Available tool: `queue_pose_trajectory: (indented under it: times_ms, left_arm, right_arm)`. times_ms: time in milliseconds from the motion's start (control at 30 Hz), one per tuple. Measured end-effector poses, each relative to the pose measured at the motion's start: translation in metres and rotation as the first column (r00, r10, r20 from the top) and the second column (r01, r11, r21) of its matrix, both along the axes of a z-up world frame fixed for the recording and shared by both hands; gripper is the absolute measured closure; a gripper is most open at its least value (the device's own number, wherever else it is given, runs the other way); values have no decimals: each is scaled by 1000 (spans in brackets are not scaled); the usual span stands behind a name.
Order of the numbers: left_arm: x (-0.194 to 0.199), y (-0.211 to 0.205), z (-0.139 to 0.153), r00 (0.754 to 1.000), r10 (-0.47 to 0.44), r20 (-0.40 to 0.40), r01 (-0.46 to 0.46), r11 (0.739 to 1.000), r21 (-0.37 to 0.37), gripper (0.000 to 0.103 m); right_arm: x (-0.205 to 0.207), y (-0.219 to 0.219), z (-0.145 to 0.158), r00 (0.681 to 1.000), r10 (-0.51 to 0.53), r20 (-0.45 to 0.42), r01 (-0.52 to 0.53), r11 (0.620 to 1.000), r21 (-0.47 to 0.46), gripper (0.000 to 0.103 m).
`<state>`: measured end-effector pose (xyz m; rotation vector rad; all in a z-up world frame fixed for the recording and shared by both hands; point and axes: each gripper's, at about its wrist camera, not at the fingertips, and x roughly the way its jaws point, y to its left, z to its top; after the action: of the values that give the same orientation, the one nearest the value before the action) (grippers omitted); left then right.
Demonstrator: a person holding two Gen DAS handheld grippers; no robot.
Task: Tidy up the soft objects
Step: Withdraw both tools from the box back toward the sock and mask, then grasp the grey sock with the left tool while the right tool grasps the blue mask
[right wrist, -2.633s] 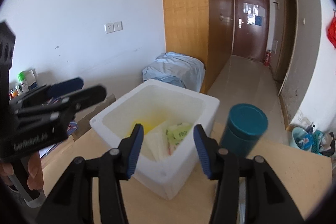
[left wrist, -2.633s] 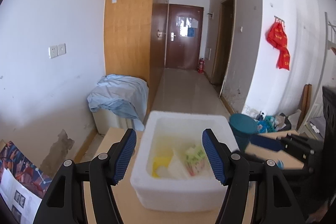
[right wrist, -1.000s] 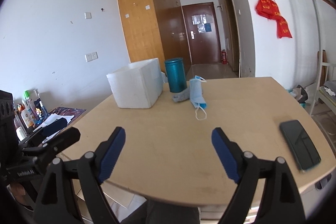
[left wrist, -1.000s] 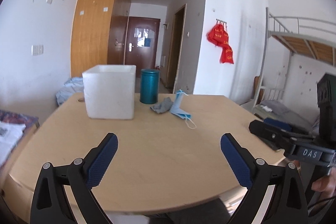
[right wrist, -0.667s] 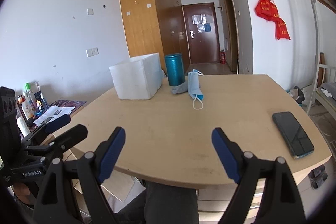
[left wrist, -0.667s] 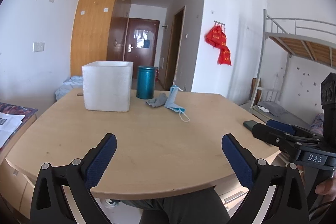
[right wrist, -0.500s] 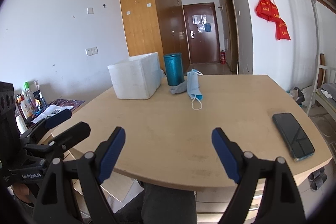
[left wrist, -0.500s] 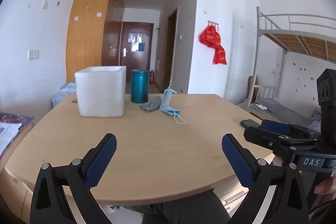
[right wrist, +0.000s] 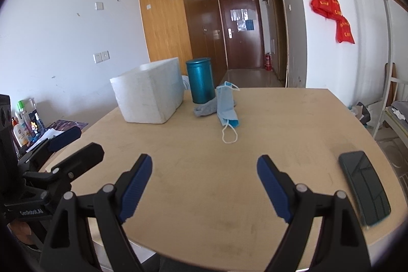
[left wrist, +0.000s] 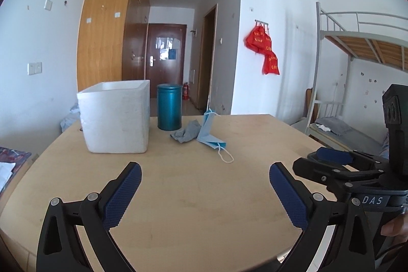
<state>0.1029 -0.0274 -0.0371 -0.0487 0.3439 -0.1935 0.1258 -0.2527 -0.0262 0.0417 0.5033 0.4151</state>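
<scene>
A: Entry, largest item first. The round wooden table (left wrist: 193,195) carries everything. At its far left stands the white foam box (left wrist: 116,116), open-topped; its contents cannot be seen from this low angle.

B: Next in size?

A: The teal canister (left wrist: 169,106), upright, just right of the box. In front of it lies a crumpled grey cloth (left wrist: 185,134), touching the blue face mask (left wrist: 209,130), which is half propped up with one ear loop trailing on the wood toward the near side. A black phone (right wrist: 364,186) lies near the right edge, well apart from the soft items.

B: Grippers?

A: The left gripper (left wrist: 205,191) hovers above the near part of the table, jaws spread wide, nothing between them. The right gripper (right wrist: 204,182) likewise: jaws wide apart, empty. Both are well short of the cloth and mask.

B: Step in hand?

A: Judged as the approach before a pick. Cloth and mask sit outside the box, so they are probably the remaining soft objects. The next move calls for one gripper to travel forward, descend over the mask or cloth, pinch a raised fold, then carry it over the box rim. The loop may snag the cloth.
</scene>
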Motion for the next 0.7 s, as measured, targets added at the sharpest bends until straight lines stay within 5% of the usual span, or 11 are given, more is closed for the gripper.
queue_pose_trajectory:
  times_ms: [700]
  left_arm:
    - [120, 3, 8, 992, -40, -120, 39, 999, -9, 3]
  right_arm:
    - [117, 22, 11, 995, 13, -99, -18, 998, -57, 16]
